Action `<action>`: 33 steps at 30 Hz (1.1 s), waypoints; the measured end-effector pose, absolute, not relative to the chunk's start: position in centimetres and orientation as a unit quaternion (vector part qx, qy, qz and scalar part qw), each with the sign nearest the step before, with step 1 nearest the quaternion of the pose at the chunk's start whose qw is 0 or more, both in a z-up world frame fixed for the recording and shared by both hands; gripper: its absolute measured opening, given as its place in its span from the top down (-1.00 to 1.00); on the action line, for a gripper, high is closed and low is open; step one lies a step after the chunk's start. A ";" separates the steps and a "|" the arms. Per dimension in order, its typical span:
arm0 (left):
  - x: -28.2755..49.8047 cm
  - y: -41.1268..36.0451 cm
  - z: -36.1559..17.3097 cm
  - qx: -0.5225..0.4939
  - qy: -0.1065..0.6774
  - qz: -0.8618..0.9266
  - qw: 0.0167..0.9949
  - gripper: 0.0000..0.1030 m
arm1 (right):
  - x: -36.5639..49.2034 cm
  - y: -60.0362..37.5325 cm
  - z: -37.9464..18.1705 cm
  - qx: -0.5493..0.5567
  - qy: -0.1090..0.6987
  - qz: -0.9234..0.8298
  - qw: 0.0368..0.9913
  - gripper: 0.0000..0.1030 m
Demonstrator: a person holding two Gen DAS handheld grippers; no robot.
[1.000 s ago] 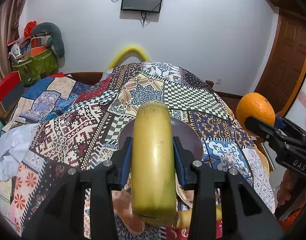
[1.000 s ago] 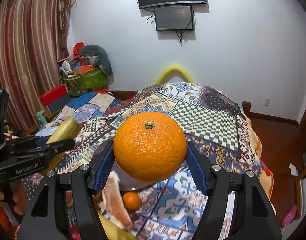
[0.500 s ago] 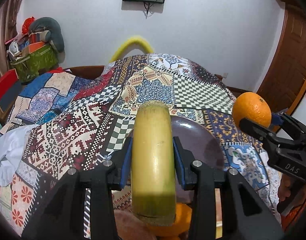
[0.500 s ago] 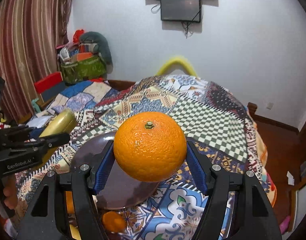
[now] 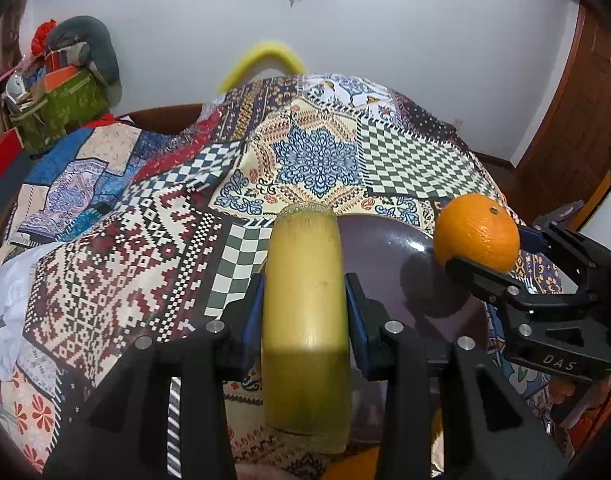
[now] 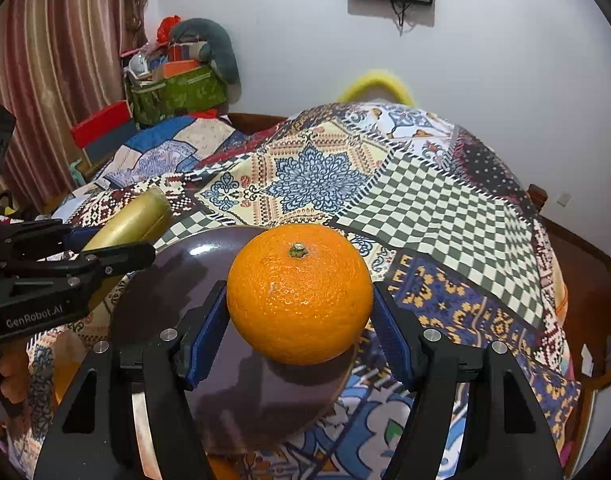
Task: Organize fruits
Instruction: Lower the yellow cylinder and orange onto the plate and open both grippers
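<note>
we see the left hand-held gripper [image 5: 305,312] pinching a banana [image 5: 305,300] between its blue pads, and the right hand-held gripper [image 6: 299,328] pinching an orange [image 6: 299,294] the same way. both fruits hang over a dark purple plate [image 6: 193,264] that lies on the patchwork quilt [image 6: 425,200] of the bed. the banana's near end is in shadow and its far tip is cut short by the viewing angle, so we cannot tell its full length. the plate's near rim is hidden behind the gripper bodies in both views. something orange peeks out low in the left wrist view beneath the banana, too covered to name. we cannot tell whether the orange touches the plate or floats just above it; a shadow sits right under it.

compared with half a second ago, the plate fills more of both views, the orange has come lower and closer over it, and the small orange fruit seen beside the plate has gone out of sight.
</note>
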State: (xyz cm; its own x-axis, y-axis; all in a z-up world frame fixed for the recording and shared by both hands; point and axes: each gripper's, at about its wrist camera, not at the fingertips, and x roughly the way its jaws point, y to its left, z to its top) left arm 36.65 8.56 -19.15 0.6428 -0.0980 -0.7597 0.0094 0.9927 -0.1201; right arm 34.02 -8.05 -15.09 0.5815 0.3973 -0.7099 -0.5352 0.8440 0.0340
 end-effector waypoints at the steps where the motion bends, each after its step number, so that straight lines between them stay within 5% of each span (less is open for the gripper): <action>1: 36.9 8.5 -19.4 -0.050 0.426 -0.032 0.903 0.26 | 34.3 -8.0 -15.3 -0.092 0.378 0.265 0.882 -0.28; 33: 39.1 9.5 -19.4 -0.073 0.454 -0.035 0.887 0.26 | 36.8 -6.2 -18.4 -0.111 0.451 0.268 0.844 -0.31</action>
State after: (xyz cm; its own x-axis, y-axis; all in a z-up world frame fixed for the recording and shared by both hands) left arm 39.14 9.51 -19.41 0.5851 -0.1294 -0.8006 -0.0040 0.9867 -0.1624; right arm 36.82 -6.23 -18.37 0.4497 0.3519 -0.8210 -0.5528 0.8316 0.0537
